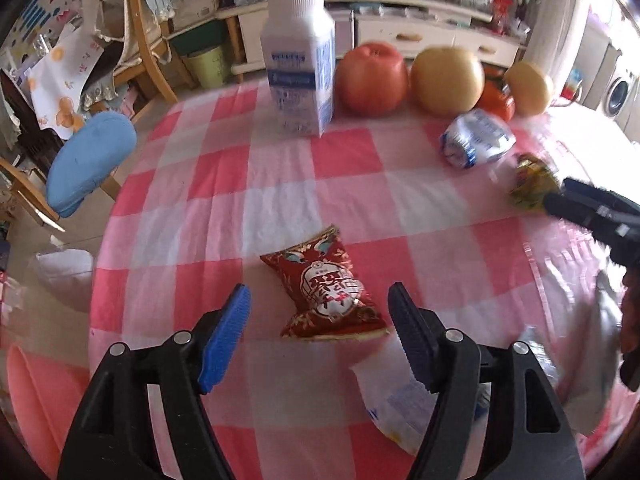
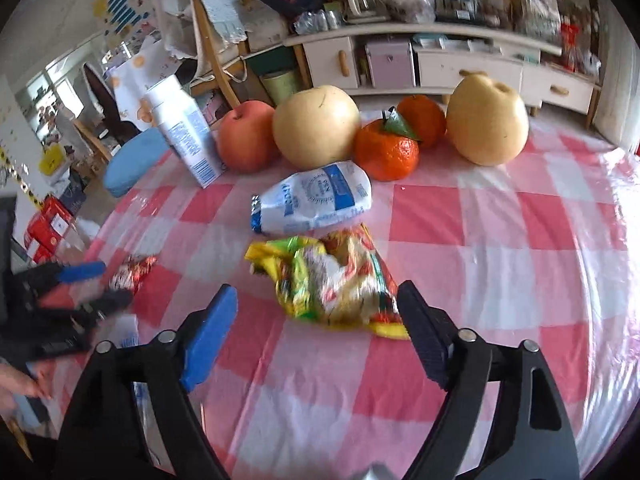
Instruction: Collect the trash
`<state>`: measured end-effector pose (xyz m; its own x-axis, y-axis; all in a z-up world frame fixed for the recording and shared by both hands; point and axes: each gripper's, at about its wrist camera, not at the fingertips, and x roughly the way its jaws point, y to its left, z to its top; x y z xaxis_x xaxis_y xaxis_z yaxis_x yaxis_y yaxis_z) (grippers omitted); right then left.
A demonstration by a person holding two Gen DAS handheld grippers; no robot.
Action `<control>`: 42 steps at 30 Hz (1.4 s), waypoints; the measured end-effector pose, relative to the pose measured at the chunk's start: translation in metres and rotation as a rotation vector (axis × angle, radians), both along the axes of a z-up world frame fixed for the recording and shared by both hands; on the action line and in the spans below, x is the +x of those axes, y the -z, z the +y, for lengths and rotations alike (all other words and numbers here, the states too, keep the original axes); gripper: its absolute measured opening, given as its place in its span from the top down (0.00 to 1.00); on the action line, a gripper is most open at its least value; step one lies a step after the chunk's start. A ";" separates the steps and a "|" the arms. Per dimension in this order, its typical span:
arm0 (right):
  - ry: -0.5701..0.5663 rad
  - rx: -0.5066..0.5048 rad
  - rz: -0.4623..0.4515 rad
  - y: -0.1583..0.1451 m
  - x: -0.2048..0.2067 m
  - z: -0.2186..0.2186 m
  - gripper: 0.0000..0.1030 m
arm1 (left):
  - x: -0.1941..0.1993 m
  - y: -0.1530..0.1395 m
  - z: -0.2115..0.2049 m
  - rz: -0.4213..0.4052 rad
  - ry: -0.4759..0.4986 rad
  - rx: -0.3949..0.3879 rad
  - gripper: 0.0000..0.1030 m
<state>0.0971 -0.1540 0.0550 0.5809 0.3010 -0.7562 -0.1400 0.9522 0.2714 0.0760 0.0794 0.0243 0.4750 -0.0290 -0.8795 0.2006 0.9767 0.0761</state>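
You are bringing both grippers down toward wrappers on the checked tablecloth (image 1: 224, 184), and both sets of jaws are standing open with nothing between the pads. Your left gripper (image 1: 320, 320) is lining up on the red snack packet (image 1: 326, 290), which is lying flat just ahead of the jaws and roughly centred in the gap, its long side running diagonally between the blue pad and the black one. Judging from that, you are best off rolling the wrist a little so the pads are closing across the packet's narrow waist rather than along its length, and sinking until the tips are nearly brushing the cloth before you squeeze, since a thin pouch like this is likely to slip out from under a high grip. Your right gripper (image 2: 316, 320) is facing the yellow-green crinkled wrapper (image 2: 332, 284), which is sitting ahead of the jaws and crowding toward the black pad, its edge touching or just overlapping that finger; shifting toward that side would be centring it. That wrapper is looking puffed and crumpled, so it should be crushing easily. Just beyond it the white-and-blue pouch (image 2: 316, 198) is lying on its side, waiting its turn. Keep clear of the milk carton (image 1: 300, 60) and the fruit behind, such as the apple (image 1: 372, 78), which do not look like trash.
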 end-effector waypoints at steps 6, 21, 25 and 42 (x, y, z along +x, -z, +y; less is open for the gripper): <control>-0.021 -0.030 0.007 0.007 0.006 0.003 0.26 | 0.016 0.011 -0.004 -0.001 -0.026 -0.005 0.34; -0.088 -0.032 -0.090 -0.009 -0.011 0.012 0.65 | 0.002 0.001 -0.008 0.001 -0.048 -0.085 0.62; -0.107 -0.042 -0.122 -0.017 -0.020 0.020 0.68 | -0.011 -0.013 -0.003 -0.030 -0.044 -0.121 0.62; -0.102 0.058 -0.213 -0.061 -0.081 0.032 0.69 | -0.080 -0.066 0.046 -0.158 -0.050 -0.266 0.62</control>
<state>0.0161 -0.1219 0.1162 0.6897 0.4062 -0.5994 -0.2951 0.9136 0.2797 -0.0037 0.1257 0.0902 0.6117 -0.2217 -0.7594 0.1583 0.9748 -0.1571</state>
